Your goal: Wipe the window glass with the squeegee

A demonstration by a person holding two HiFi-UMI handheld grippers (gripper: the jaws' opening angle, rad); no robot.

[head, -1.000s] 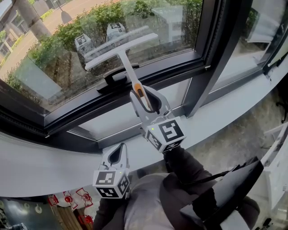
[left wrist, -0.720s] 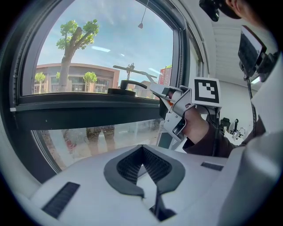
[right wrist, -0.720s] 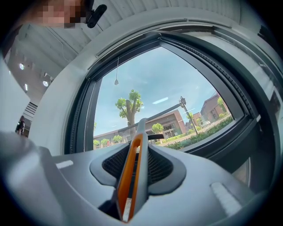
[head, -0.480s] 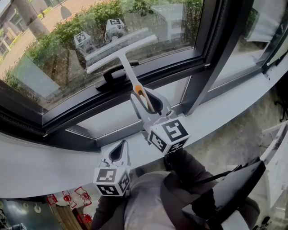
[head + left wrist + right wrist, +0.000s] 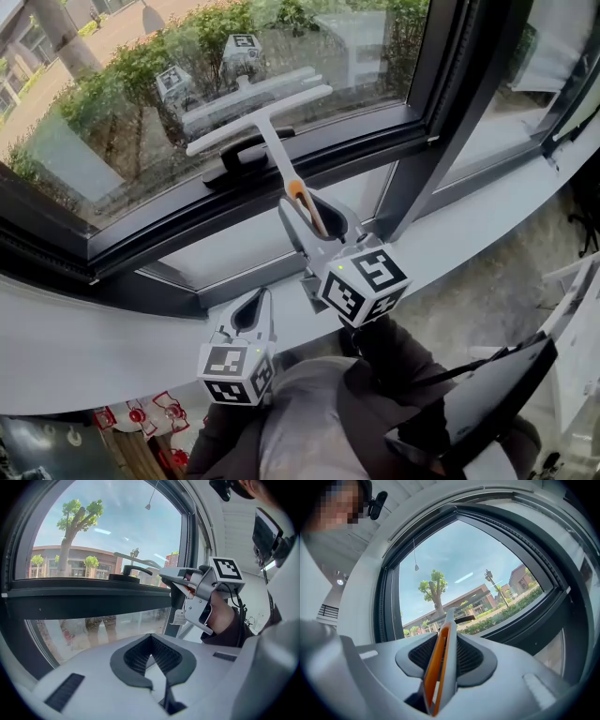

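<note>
The left tongs (image 5: 251, 317) sit low in the head view, at about 7 o'clock, over the white sill (image 5: 84, 347). Their jaws are pressed together at the tips, and nothing is between them (you can see this best in the left gripper view).

The right tongs (image 5: 314, 214) are near the middle of the head view, at about 2 o'clock from the left tongs. Their jaws are clamped tight on the grey and orange stick of the squeegee (image 5: 272, 141). From the tongs the squeegee points toward 11 o'clock. Its long white blade lies across the top of the stick, at the low part of the window glass (image 5: 112, 84) and just above the black window handle (image 5: 246, 150). The blade is tilted, with its right end higher.

Green bushes (image 5: 187, 56) show through the glass at 12 o'clock. A dark window post (image 5: 441, 112) stands at 2 o'clock. A dark sleeve (image 5: 394, 356) is behind the right tongs at 5 o'clock.
</note>
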